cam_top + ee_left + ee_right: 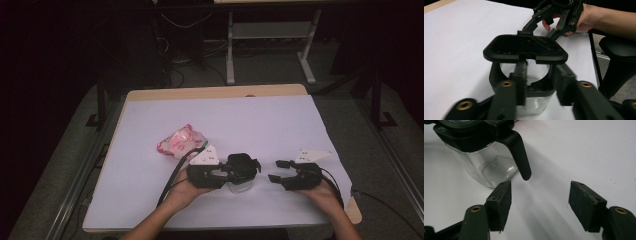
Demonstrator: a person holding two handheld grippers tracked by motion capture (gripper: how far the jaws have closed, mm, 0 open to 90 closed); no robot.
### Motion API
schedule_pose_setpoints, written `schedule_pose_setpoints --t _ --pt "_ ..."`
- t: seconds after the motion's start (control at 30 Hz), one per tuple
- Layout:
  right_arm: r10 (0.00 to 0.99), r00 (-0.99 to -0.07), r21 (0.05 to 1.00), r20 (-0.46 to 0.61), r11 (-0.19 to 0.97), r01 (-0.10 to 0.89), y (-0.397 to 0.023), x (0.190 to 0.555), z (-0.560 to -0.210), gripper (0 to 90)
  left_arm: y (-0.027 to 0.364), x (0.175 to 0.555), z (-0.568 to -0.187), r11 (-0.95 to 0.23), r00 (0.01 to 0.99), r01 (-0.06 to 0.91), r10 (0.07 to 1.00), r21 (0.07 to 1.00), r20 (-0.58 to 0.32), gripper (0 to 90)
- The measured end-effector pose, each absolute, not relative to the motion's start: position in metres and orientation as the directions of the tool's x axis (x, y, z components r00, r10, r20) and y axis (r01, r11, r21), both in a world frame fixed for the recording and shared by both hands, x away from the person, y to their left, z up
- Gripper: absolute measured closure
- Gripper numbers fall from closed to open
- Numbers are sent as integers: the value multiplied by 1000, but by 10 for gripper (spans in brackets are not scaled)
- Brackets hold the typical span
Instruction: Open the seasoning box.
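**A:** Closest to us is our left gripper (540, 80). Its two black jaws reach in at the black collar of the jar (484, 167), one pad in front of the collar and the other at the collar's edge. Are we gripping it?

**B:** We cannot tell. The pads sit right at the collar, but the blur hides whether they press on it. Our right gripper (541, 192) is plainly open and empty, with its pads wide apart just short of the jar's glass wall.

**A:** Where is the jar itself?

**B:** It stands upright on the white-covered table (260, 120), between our two grippers. Its lid (525, 48) is flipped up and hangs over the far side of the mouth.

**A:** What could go wrong from here?

**B:** We judge the hold to be off-centre. If we lift or pull, the smooth glass could twist between the pads and tip. The raised lid puts weight high up, which makes that more likely. The clasp (520, 157) hanging down the jar's side points at our right gripper, so a careless approach could knock it and push the jar across the sheet.

**A:** And the count?

**B:** One jar, one lid, one clasp and two grippers. There is also one pink-and-white packet (181, 141), lying beyond the jar and well apart from it.
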State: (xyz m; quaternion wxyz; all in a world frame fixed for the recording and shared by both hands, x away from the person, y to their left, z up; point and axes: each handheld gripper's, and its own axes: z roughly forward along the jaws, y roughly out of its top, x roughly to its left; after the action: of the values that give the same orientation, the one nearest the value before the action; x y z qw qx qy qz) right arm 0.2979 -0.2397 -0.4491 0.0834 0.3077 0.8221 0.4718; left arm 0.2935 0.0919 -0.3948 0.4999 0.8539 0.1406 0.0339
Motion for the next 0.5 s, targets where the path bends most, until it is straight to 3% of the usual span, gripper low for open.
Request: schedule_pose_setpoints --t 0.1,0.13,0.5 --pt "584 -797 828 153 365 426 -240 298 -449 344 91 294 -394 -465 958 206 276 861 -80 872" --pt "584 -797 828 152 366 426 -240 298 -449 344 90 294 -394 -467 956 208 284 860 -77 897" --pt "582 -798 828 153 366 425 -240 298 -449 344 88 295 -386 -479 964 191 256 857 -72 899"
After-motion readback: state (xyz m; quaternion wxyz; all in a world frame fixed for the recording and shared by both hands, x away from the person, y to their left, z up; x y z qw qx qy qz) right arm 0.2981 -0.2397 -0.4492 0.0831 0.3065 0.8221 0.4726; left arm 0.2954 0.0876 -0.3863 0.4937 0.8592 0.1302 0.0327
